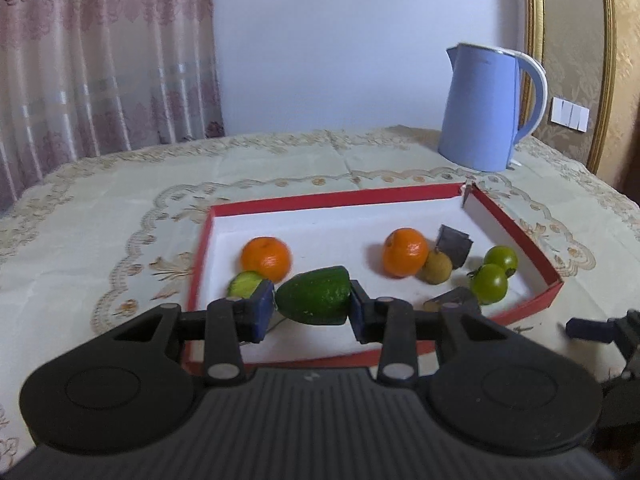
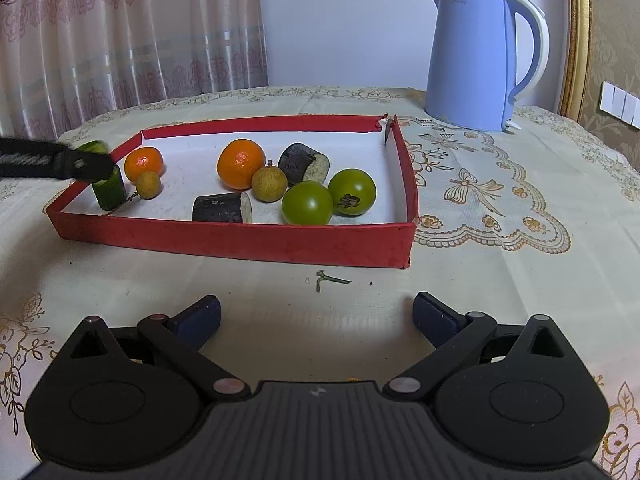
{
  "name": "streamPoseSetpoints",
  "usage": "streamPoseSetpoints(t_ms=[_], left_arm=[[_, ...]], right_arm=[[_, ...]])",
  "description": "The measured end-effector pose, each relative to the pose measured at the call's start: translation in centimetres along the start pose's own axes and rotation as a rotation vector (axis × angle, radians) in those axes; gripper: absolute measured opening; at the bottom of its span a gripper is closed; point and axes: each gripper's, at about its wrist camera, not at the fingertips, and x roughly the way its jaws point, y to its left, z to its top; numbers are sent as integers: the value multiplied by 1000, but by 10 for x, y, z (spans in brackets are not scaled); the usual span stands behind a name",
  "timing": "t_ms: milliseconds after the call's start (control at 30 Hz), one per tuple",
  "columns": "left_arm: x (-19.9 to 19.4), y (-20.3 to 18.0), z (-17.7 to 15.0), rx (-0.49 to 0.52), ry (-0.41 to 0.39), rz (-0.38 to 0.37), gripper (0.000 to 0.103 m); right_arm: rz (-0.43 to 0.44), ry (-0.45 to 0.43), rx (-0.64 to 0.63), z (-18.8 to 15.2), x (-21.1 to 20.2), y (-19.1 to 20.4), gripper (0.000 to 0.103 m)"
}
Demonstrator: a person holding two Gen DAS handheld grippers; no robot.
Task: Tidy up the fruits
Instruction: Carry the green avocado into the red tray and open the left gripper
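Here, left gripper clenched on cucumber chunk above red tray; right gripper spread wide, empty, over tablecloth. Second piece beside it, possibly cucumber.

Right gripper spread wide over bare tablecloth, red tray ahead held oranges, green tomatoes, blue kettle behind

Pale wall, pink patterned curtain, embroidered tablecloth.
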Motion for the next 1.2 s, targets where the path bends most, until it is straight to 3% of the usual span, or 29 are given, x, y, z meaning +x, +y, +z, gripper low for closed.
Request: streamPoseSetpoints(t_ms=[467, 967, 1000, 1067, 1200], left_arm=[[56, -24, 16, 48, 27, 33, 35], [108, -19, 15, 55, 68, 71, 36], [108, -19, 15, 51, 67, 70, 37], [110, -20, 16, 49, 71, 57, 52], [110, -23, 16, 46, 68, 72, 63]], right_arm=[[1, 0, 1, 0, 0, 0, 103], [-5, 2, -6, 0, 0, 1, 103], [-5, 2, -7, 0, 0, 1, 103], [-4, 2, -6, 0, 0, 1, 103], [-5, 2, -6, 0, 0, 1, 103]])
